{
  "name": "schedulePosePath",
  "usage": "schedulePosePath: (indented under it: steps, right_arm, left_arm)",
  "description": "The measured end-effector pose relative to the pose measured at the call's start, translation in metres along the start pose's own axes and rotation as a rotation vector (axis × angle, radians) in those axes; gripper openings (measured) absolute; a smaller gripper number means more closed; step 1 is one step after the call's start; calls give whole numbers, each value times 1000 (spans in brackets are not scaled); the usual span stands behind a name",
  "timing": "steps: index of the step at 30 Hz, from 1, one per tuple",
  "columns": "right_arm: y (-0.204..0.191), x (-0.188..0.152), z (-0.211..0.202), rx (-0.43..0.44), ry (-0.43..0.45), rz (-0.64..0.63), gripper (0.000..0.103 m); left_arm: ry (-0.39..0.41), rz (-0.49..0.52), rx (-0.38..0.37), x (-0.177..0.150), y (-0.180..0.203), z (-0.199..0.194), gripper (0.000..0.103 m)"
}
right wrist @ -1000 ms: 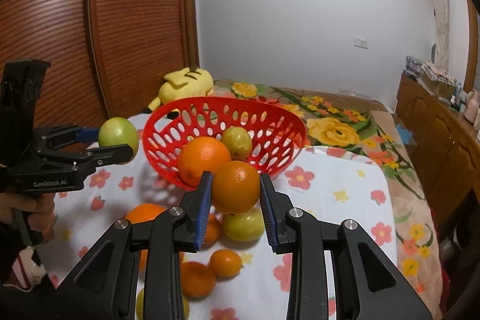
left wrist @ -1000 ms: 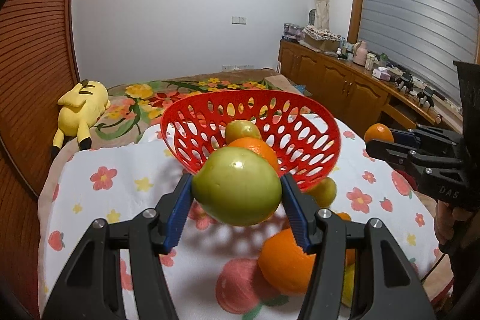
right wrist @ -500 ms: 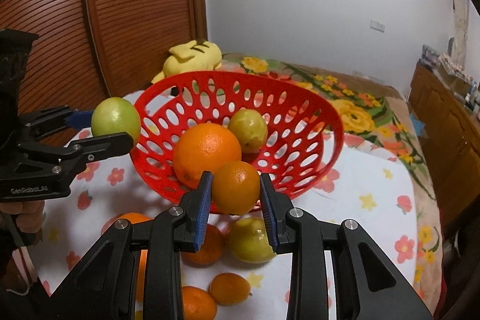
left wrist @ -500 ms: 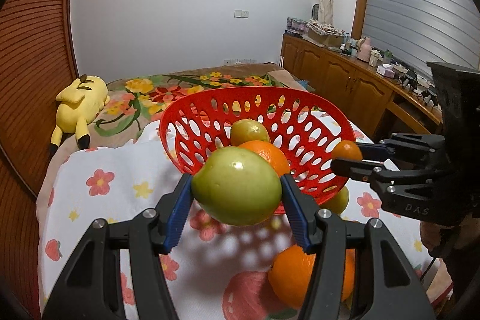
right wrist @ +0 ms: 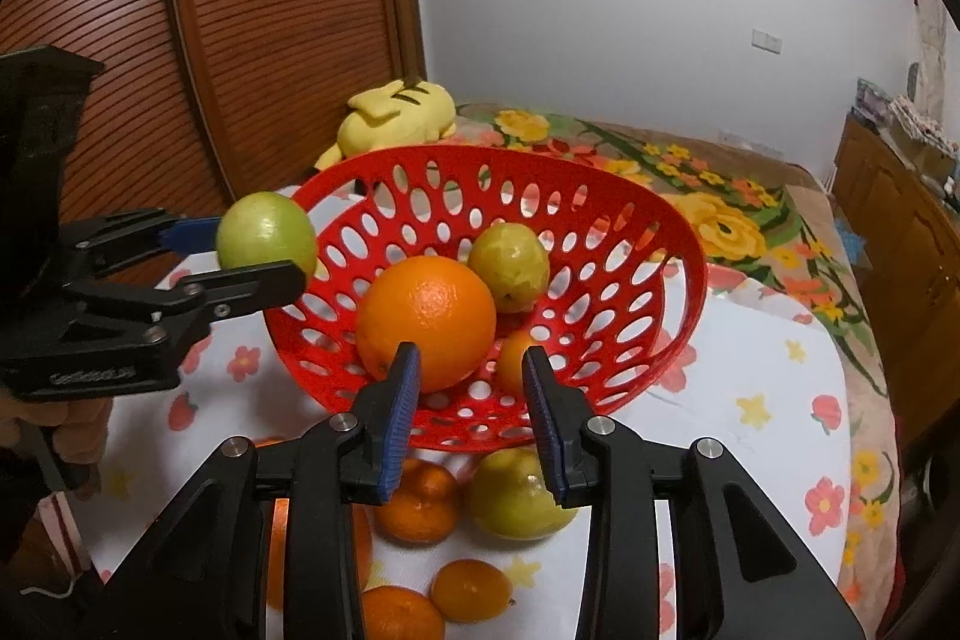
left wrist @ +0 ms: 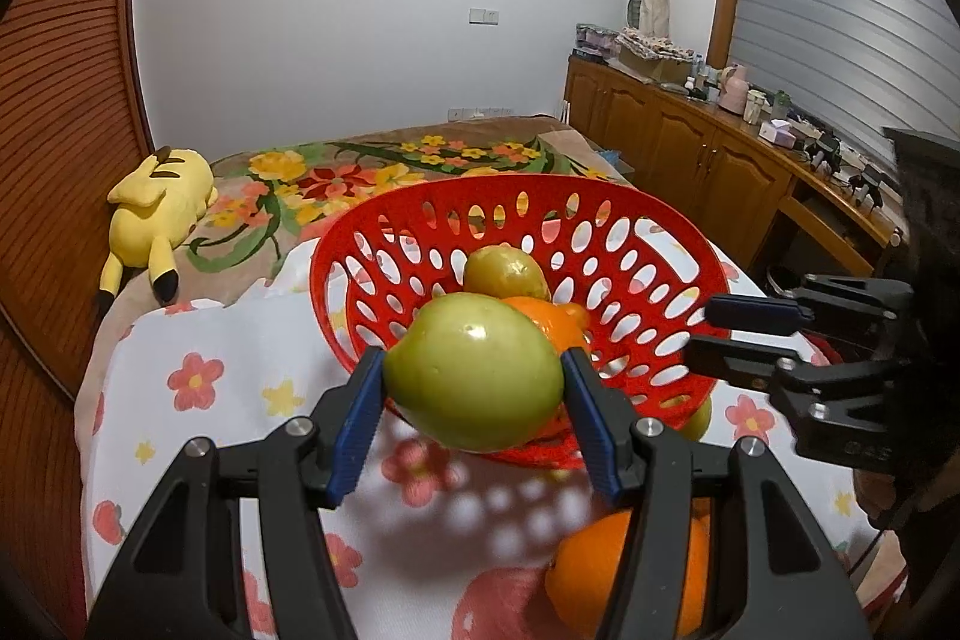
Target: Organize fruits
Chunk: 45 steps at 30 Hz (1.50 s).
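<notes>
A red perforated basket stands on the flowered cloth; it also shows in the left wrist view. It holds a big orange, a yellow-green fruit and a small orange. My left gripper is shut on a green apple at the basket's near rim; the apple also shows in the right wrist view. My right gripper is open and empty over the basket's front edge; it also shows in the left wrist view.
Loose fruit lies on the cloth in front of the basket: oranges, a yellow-green fruit and small oranges. A yellow plush toy lies behind the basket. A wooden cabinet runs along the right.
My right gripper moved over the basket, opened and let go of the small orange, which now lies in the basket. My left gripper brought the green apple closer to the basket rim.
</notes>
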State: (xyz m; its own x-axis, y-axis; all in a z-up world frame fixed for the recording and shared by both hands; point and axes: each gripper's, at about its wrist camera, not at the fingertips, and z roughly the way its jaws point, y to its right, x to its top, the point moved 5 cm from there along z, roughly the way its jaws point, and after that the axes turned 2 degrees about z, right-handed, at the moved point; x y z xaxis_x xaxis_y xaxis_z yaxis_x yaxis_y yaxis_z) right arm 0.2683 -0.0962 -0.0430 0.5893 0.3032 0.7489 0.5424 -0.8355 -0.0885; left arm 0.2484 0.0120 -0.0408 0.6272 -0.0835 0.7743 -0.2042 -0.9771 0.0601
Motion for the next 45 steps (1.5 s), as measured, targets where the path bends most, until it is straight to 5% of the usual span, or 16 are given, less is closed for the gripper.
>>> schedulePosePath:
  steps: [14, 25, 45]
  right_arm:
    - [5, -1, -27, 8, 41, 4, 36]
    - [-5, -14, -43, 35, 60, 0, 37]
    - [-36, -78, -68, 70, 64, 57, 42]
  left_arm:
    - [-38, -1, 27, 5, -3, 24, 59]
    - [25, -5, 16, 7, -3, 1, 65]
    - [47, -18, -47, -72, 10, -51, 67]
